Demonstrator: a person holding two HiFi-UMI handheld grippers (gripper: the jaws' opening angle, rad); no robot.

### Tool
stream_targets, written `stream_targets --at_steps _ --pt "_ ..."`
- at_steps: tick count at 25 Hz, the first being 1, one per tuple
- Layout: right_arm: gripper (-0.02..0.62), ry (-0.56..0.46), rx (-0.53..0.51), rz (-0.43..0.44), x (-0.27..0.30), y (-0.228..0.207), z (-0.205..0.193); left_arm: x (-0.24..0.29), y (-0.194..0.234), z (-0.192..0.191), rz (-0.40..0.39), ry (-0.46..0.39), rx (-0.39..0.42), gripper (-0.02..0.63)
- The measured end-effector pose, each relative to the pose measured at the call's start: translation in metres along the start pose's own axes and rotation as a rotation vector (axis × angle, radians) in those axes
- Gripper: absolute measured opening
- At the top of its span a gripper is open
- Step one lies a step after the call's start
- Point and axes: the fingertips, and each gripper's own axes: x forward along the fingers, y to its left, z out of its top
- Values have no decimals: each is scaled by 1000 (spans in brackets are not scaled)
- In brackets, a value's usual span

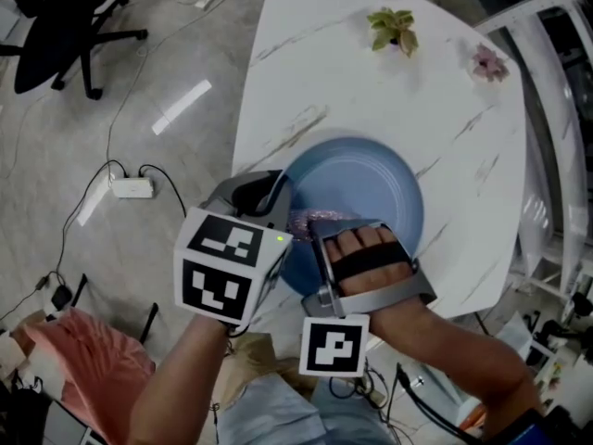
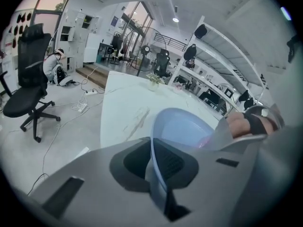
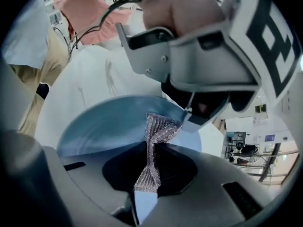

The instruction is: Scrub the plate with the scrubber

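Left gripper (image 2: 156,176) is clamped on the near rim of the blue plate (image 1: 366,179). The rim runs edge-on between the jaws, and the plate looks tipped up on my side of the white marble counter (image 1: 371,91). Right gripper (image 3: 147,186) has its jaws nearly together, pinching the scrubber (image 3: 155,141) at its waist. The free end fans out against the plate's inner face, just beside my left gripper.

So this is the scrubbing itself, I'd say. To do it well I want that fanned end pressed flat, not just its tip. I'd work small circles from this rim toward the middle while the left holds firm so the plate can't swivel. My two grippers sit close together, so short strokes, or they'll knock.

The plate is smooth and glossy, round and shallow with a gently raised rim, and it's probably slippery in a two-jaw pinch. The scrubber is a silvery knitted mesh with a pinkish glint, soft and crumpled. Squeezed this thin it will likely fold, so moderate pressure.
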Motion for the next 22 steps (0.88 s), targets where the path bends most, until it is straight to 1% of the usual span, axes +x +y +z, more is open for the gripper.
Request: stream_targets --at_steps 4,6,11,12,15,18,19,22 --pt "69 -26 -51 13 -6 13 6 2 -1 -1 13 -2 6 21" --pt "69 -54 -64 33 -10 22 10 2 -3 -3 2 13 -7 21" --pt "71 -115 -70 139 -24 46 13 2 -1 -1 3 13 6 21" --pt "72 -129 -50 161 -27 50 13 2 -1 -1 4 12 8 21" --pt "71 -179 76 241 -34 59 14 3 0 0 5 11 9 21" --pt "71 -135 74 373 -38 73 -7 4 1 -1 9 16 0 21" --pt "71 -118 89 416 -40 76 -14 4 0 -1 11 16 -4 21" --pt "69 -80 187 488 -44 81 -27 4 -1 -1 17 12 -11 21"
